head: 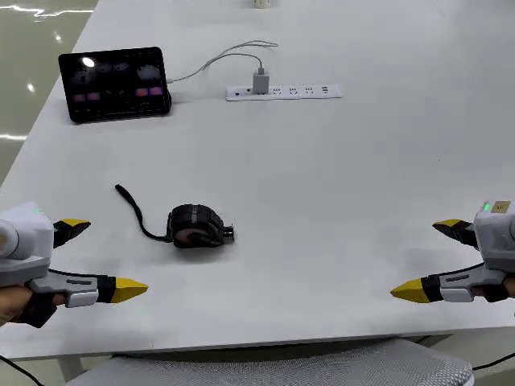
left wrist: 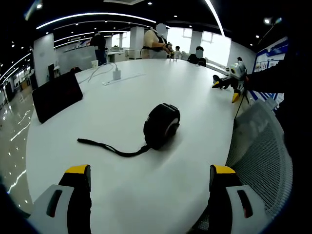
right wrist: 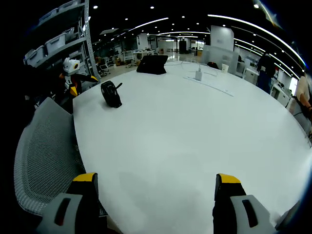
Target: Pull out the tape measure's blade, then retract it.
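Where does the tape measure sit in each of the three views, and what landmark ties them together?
Head view: tape measure left of centre, strap trailing up-left.
Left gripper view: tape measure near centre, strap running left.
Right gripper view: tape measure upper left, small.
Shared landmark: the dark tablet, standing beyond it in all three.

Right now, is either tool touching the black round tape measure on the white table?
No, the black round tape measure lies on the white table, well apart from the left tool and right tool.
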`<state>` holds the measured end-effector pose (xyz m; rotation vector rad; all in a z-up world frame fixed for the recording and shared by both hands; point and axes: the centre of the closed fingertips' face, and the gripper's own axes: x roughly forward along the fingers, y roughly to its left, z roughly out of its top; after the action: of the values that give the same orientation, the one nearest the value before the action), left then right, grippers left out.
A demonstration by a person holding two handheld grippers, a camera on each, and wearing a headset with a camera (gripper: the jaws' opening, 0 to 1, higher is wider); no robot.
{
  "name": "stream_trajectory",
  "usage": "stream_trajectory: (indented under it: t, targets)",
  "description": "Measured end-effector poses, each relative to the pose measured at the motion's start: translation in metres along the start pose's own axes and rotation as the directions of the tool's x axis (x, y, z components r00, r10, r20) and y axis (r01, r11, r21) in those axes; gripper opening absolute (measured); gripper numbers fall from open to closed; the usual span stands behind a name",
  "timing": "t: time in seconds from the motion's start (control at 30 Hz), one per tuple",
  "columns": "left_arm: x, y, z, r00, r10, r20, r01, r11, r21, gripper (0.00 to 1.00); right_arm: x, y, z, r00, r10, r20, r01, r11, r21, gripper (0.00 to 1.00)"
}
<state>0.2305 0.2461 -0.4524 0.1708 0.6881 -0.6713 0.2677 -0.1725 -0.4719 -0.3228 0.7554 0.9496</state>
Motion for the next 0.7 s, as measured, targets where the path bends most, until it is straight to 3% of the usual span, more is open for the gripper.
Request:
stream_trajectory:
  t: [0.17,0.23,0.3,0.43,0.7]
  targets:
    - [0.005,0.000,0.006,0.9999,-0.016,-0.001,0.016,1.000,0.027,0.99,0.007,0.002,0.007,0.9998,0.020,-0.005,-0.020,0.999,-0.027,0.99]
    - [0.007,0.001,0.008,0.9998,-0.020,-0.009,0.020,0.999,0.038,0.99,0.010,0.005,0.016,0.9989,0.040,0.024,-0.039,0.997,-0.072,0.99]
    - [0.008,0.008,0.010,0.9998,0.009,-0.018,-0.008,0.997,0.082,0.99,0.013,0.007,0.020,0.9983,0.049,0.031,-0.046,0.995,-0.090,0.99]
    - [0.012,0.007,0.018,0.9994,-0.025,-0.026,0.027,0.995,0.093,0.99,0.021,0.013,0.025,0.9954,0.095,0.015,-0.093,0.989,-0.112,0.99]
    - [0.021,0.000,0.027,0.9942,-0.086,-0.065,0.095,0.986,0.136,0.99,0.030,0.014,0.041,0.9940,0.109,0.012,-0.106,0.985,-0.135,0.99]
